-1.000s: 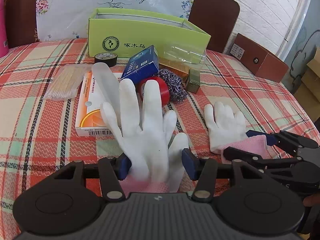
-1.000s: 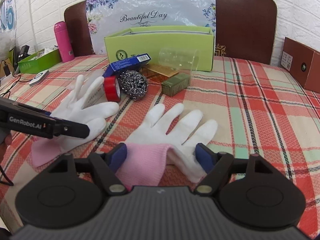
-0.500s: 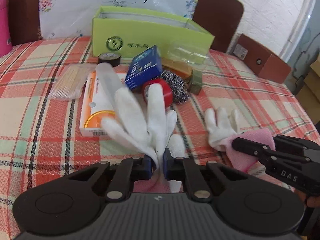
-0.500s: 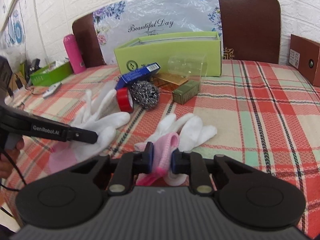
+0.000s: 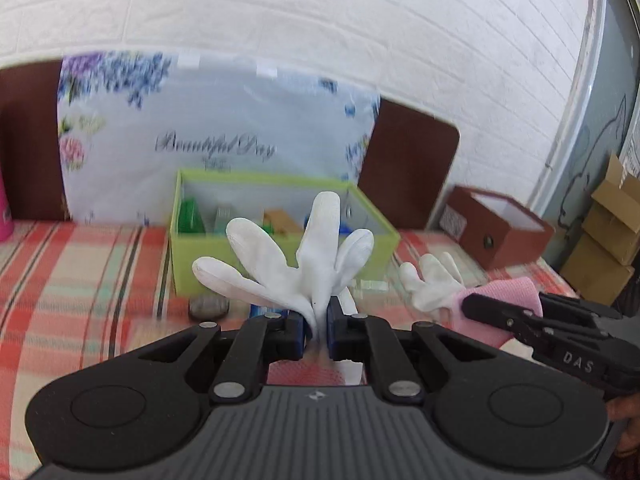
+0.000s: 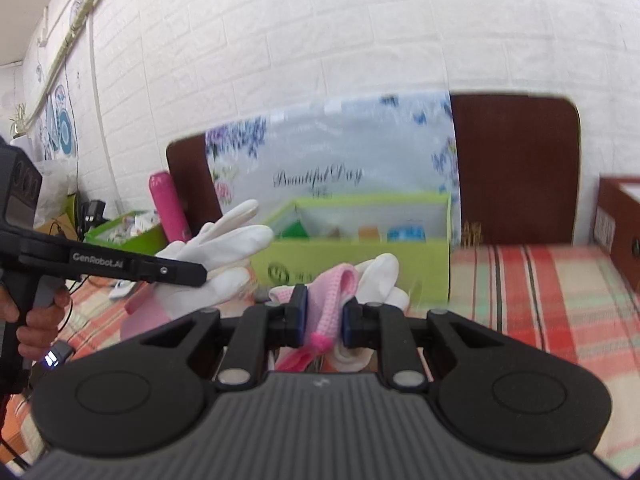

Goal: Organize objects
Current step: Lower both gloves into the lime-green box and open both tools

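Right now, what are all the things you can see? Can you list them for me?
gloves: two, white with pink cuffs, one pinched in the left tool, one in the right tool, both off the table
green box: one, lime, back of the table, small items inside
brown box: one, open, on the right
bottle: one, pink, left of the green box
bag: one, floral, behind the green box
tablecloth: one, red and green plaid
cardboard boxes: stacked, tan, far right
left tool: black, blue pads, shut on a glove
right tool: black, blue pads, shut on a glove's pink cuff
hand: one, holding the left tool's handle
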{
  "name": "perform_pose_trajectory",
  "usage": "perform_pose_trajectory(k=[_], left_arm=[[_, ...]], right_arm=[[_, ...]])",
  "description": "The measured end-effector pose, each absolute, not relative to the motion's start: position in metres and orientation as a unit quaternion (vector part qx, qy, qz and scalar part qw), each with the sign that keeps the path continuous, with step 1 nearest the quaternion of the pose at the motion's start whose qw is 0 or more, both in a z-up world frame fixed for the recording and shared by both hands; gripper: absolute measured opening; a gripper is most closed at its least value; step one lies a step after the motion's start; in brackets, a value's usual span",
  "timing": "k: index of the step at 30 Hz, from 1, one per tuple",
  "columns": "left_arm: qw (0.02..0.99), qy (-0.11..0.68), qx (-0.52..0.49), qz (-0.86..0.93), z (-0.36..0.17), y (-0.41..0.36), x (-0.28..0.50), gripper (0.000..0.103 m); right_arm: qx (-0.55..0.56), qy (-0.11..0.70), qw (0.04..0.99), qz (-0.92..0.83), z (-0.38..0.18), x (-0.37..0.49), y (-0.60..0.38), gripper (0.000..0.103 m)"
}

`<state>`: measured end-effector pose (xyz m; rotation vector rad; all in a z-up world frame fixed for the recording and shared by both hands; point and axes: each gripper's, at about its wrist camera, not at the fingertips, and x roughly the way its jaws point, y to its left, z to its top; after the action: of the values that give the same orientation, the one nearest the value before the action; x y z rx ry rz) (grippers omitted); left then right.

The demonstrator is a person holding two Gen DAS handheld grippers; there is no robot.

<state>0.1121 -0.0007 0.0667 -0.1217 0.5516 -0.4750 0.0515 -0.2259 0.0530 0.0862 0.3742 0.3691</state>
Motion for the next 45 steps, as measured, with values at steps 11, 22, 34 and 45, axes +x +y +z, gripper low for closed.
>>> perform_pose_trajectory(k=[11,22,34,45], left_arm=[[0.951,0.22,-0.082,-0.203,0.108,-0.025,0.223,0.01],[0.95,0.267,-0.059,-0.152,0.047,-0.032,0.316,0.033],[0.95,0.281,-0.073,-0.117,0.04,-0.009,0.298,0.072],[0.943,0.277,-0.11,-0.148,0.076,-0.011,0.198,0.08]], right_arm=[[0.03,0.106,0.98,0.166,0.083,0.162,-0.216,0.016],[-0.005,0.201,0.971,0.129,0.013,0.267,-0.199,0.061],[-0.01,0.182,0.979,0.088,0.014,0.239,-0.212,0.103],[0.038,0.151,0.981,0.117,0.046,0.137,-0.227,0.103]])
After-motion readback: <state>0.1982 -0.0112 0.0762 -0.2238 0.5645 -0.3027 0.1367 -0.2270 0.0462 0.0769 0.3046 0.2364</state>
